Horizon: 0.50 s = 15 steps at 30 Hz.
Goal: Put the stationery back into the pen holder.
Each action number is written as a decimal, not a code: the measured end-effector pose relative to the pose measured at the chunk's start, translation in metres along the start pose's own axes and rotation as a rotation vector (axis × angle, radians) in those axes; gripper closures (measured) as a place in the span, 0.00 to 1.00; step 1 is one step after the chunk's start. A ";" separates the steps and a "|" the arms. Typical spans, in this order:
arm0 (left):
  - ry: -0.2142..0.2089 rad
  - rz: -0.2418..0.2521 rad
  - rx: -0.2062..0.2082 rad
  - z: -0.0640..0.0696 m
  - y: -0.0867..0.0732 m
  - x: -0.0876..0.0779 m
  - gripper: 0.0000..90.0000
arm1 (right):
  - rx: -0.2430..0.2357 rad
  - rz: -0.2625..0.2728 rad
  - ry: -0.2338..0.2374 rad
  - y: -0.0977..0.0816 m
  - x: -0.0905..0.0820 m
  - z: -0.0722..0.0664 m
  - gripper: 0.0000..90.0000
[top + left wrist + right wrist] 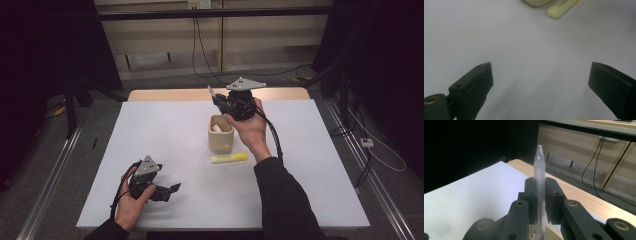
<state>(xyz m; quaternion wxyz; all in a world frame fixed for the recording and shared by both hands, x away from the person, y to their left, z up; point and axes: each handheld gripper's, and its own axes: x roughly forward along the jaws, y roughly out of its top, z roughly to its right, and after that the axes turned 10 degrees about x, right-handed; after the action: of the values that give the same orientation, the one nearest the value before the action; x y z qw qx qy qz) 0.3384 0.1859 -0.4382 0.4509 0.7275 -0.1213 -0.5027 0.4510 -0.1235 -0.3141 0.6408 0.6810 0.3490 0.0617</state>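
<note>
A frosted clear pen (539, 182) is clamped upright between the narrow jaws of the right gripper (539, 192); its lower end is cut off. In the high view the pen is hidden behind the right gripper (220, 100), held above the beige cup (220, 134). The left gripper (540, 82) is seen wide and empty over the white table (524, 50), with a yellow highlighter (562, 7) cropped at the edge.

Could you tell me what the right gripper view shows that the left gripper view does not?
Right gripper view alone: a frosted clear pen clamped upright between the right gripper's jaws, with the table's wooden edge, a wall and cables beyond.

Left gripper view alone: the left gripper's jaws standing wide apart with nothing between them, a yellow highlighter lying flat, and the bottom of a beige cup beside it.

Both: the white table top.
</note>
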 end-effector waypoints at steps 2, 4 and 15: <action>0.001 -0.002 0.001 0.000 0.000 0.000 0.06 | 0.003 0.000 -0.002 0.000 0.004 0.001 0.90; -0.001 -0.005 0.002 0.000 0.000 0.000 0.06 | 0.010 -0.006 -0.006 0.000 0.008 0.002 0.90; -0.002 -0.004 0.004 0.000 0.000 0.000 0.06 | 0.034 -0.022 -0.018 -0.010 0.023 0.007 0.90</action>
<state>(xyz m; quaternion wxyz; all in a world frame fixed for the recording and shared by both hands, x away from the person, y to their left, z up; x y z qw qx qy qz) 0.3385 0.1857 -0.4384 0.4484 0.7281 -0.1213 -0.5041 0.4685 -0.1176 -0.3326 0.6327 0.6885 0.3519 0.0426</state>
